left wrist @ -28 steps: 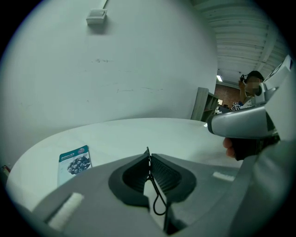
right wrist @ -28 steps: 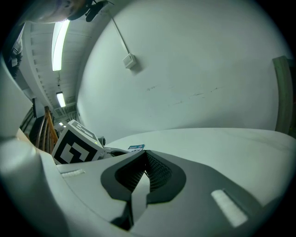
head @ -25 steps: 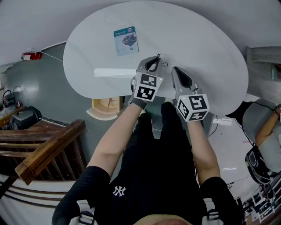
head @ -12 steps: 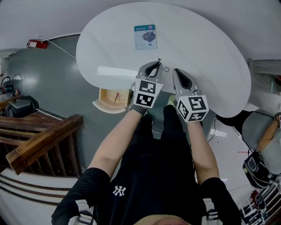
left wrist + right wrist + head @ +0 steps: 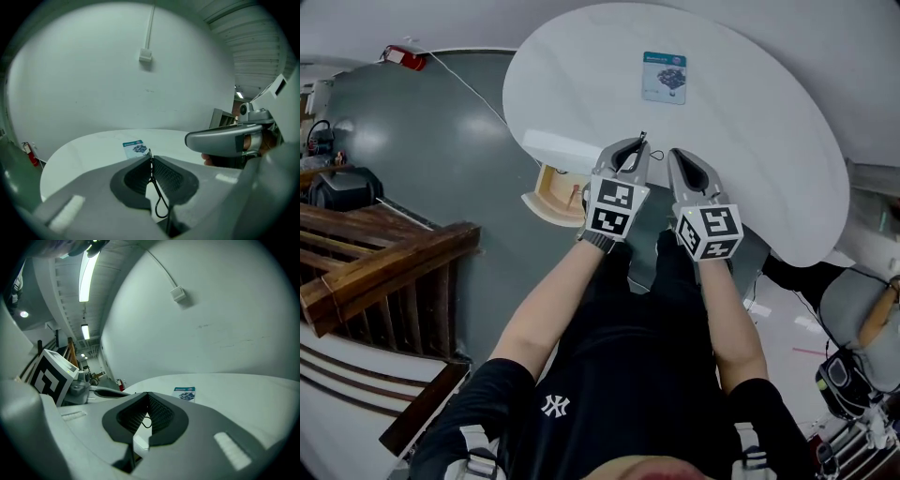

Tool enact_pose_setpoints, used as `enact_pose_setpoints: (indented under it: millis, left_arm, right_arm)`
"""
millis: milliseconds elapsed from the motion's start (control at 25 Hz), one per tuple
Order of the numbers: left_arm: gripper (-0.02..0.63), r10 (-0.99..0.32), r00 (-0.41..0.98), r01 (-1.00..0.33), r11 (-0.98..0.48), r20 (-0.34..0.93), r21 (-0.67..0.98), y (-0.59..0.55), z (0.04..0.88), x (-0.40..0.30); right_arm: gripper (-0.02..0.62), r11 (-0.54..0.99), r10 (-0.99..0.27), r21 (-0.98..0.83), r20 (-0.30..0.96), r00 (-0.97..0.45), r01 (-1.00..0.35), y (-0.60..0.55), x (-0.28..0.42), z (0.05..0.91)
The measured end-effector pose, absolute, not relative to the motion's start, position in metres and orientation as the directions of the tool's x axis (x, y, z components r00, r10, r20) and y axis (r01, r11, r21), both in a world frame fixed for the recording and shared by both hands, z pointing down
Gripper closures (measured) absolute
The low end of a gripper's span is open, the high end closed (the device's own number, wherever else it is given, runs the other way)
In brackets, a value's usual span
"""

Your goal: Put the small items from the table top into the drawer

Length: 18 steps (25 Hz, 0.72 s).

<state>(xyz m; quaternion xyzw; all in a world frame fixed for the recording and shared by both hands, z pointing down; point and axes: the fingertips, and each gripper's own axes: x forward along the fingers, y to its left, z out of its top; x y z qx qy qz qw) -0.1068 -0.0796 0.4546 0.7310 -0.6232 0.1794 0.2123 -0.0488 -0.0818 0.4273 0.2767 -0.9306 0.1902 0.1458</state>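
Card (image 5: pixel 665 76) shifted, left gripper (image 5: pixel 639 142) beside right gripper (image 5: pixel 673 151)

White oval table (image 5: pixel 750 141), small teal-topped card packet (image 5: pixel 665 77) lying flat toward its far side

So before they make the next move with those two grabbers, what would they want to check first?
1. Left hand-held gripper has its item: jaws shut on a thin black wire loop. Ok.
2. Right hand-held gripper is free: jaws together, but a small dark loop shows between the pads. Cannot tell.
3. Drawer is open: it stands out from under the table edge, left of both grippers. Ok.
4. Table top is emptied: a blue card lies flat on it, beyond the grippers. Not ok.
5. Room in the drawer: only part of its inside shows. Cannot tell.
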Motion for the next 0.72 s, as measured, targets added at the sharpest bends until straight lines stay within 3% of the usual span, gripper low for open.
enact_pose_setpoints:
  millis: [720]
  left_arm:
    - [0.581,-0.836,-0.027,-0.991,0.094,0.549,0.095,0.027,0.472,-0.231]
  right_arm:
    - [0.572,0.887,-0.253,-0.272,0.392,-0.884,-0.374,0.006,-0.178,0.445]
